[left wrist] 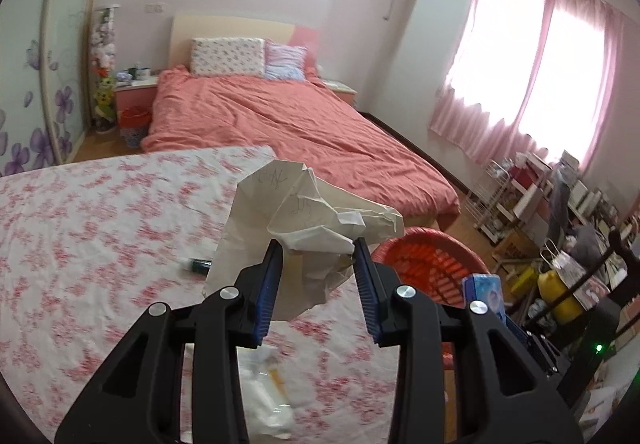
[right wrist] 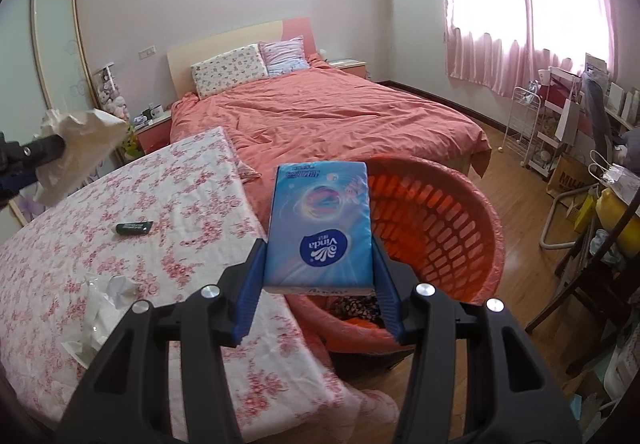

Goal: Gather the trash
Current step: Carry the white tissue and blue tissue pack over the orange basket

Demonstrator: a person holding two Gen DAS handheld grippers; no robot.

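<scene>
Pink bedroom, with a bed point(right wrist: 328, 116) in a salmon cover behind and a table under a floral cloth point(right wrist: 120, 212) close in front of me; a red plastic basket point(right wrist: 448, 228) stands on the floor at the table's right edge.

I judge I am mid-carry, both pieces lifted and neither dropped. My left gripper point(left wrist: 318, 268) pinches a crumpled sheet of paper point(left wrist: 304, 216), its jaws set narrow with the paper bunched between the pads and hanging over the cloth, short of the basket rim. My right gripper point(right wrist: 318, 268) clamps a blue tissue pack point(right wrist: 320, 224) at a medium width, the pads flat on its two long sides; the pack sits over the gap where table edge meets the basket's near rim.

Next move, as I read it: carry each hand on over the basket mouth before letting go. The right has little way to go; the left has to cross the table corner first, and the loose paper could snag on the rim.

Count: one basket beside me, plus a second small red bin point(left wrist: 134, 124) far off by the nightstand. Two items in hand. On the cloth I count one dark small tube point(right wrist: 134, 227) and one heap of white crumpled wrapping point(right wrist: 104, 304); whether that heap is one piece or several I cannot tell. Two pillows lie on the bed.
</scene>
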